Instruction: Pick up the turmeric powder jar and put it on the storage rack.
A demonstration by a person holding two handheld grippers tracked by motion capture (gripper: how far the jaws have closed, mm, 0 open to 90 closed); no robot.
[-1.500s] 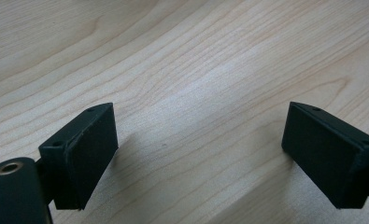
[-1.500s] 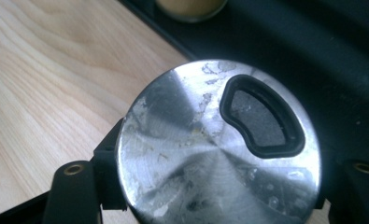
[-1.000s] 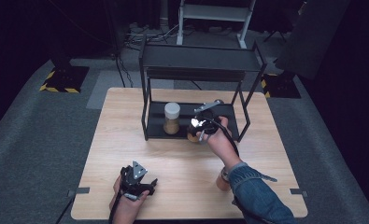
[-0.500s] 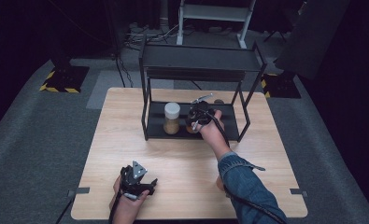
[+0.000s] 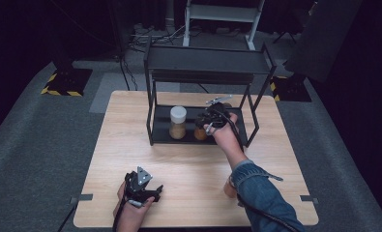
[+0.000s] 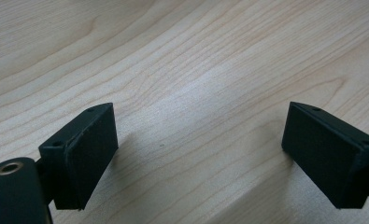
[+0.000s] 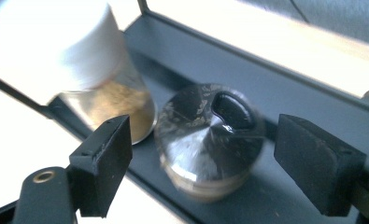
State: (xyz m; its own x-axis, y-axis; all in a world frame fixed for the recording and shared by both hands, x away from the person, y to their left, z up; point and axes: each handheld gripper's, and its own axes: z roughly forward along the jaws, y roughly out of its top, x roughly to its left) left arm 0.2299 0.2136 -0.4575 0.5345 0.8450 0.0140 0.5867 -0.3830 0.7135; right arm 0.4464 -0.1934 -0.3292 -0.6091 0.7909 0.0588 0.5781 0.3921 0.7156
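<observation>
A jar with a dark shiny lid (image 7: 210,135) stands on the lower shelf of a black wire rack (image 5: 203,63), right of a white-lidded jar (image 5: 178,122) of tan powder. My right gripper (image 5: 205,124) reaches into that shelf. Its jaws have just been opening and stand on either side of the dark-lidded jar (image 5: 200,134), with a gap at each pad. In the right gripper view the white-lidded jar (image 7: 93,60) sits behind the left pad. My left gripper (image 5: 152,191) rests open near the table's front edge, with only bare wood between its pads (image 6: 86,158).
The rack stands at the back middle of the light wooden table (image 5: 130,145); its top shelf overhangs the right hand. A small brownish object (image 5: 228,187) sits by the right sleeve near the front. Dark floor surrounds the table.
The right gripper has gone a little further into the lower shelf with the dark-lidded jar, and its jaws have come apart off the jar. The left gripper has stayed put.
</observation>
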